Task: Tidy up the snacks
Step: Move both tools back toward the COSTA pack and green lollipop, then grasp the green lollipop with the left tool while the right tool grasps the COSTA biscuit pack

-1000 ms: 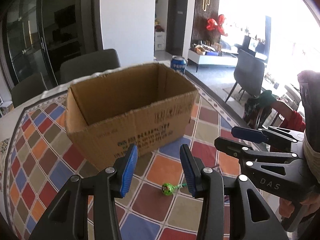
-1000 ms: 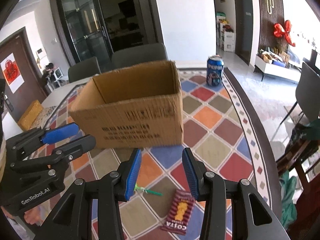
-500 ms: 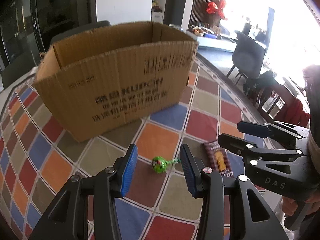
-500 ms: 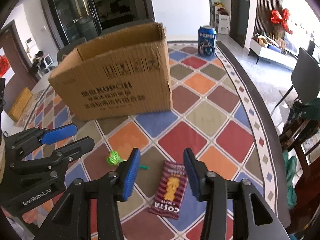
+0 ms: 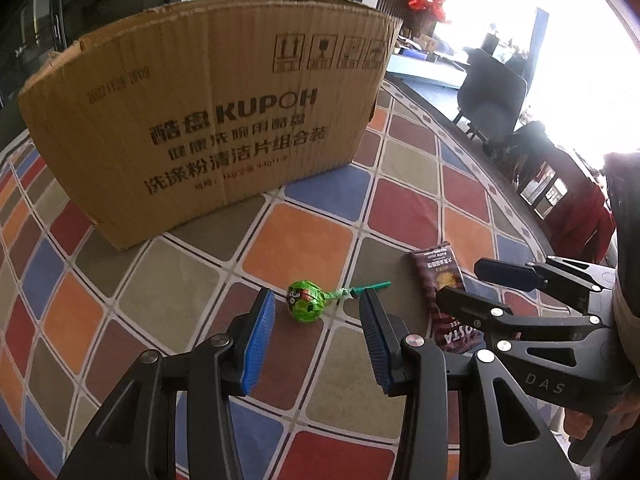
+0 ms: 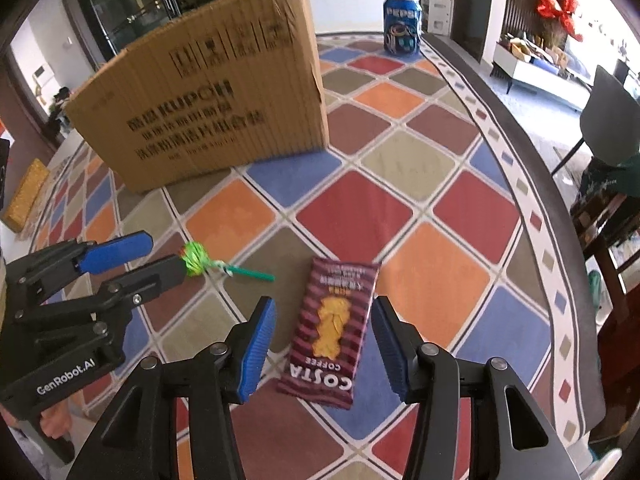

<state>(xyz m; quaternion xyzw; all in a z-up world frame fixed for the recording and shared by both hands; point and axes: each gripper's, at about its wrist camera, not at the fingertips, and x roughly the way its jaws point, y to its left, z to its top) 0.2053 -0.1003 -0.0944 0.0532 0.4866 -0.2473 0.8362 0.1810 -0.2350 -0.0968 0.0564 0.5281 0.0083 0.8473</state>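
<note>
Jaws parted, nothing gripped — left gripper [image 5: 316, 322] astride lollipop [image 5: 306, 301], right gripper [image 6: 323, 334] astride Costa packet [image 6: 330, 330].

Both grippers are the same chunky black plastic build with ribbed blue pads on the fingers and silver screws at the pivots. Left gripper [image 5: 316, 336] has "GenRobot.AI" printed in white behind its fingers, right gripper [image 6: 323, 344] says "DAS".
</note>
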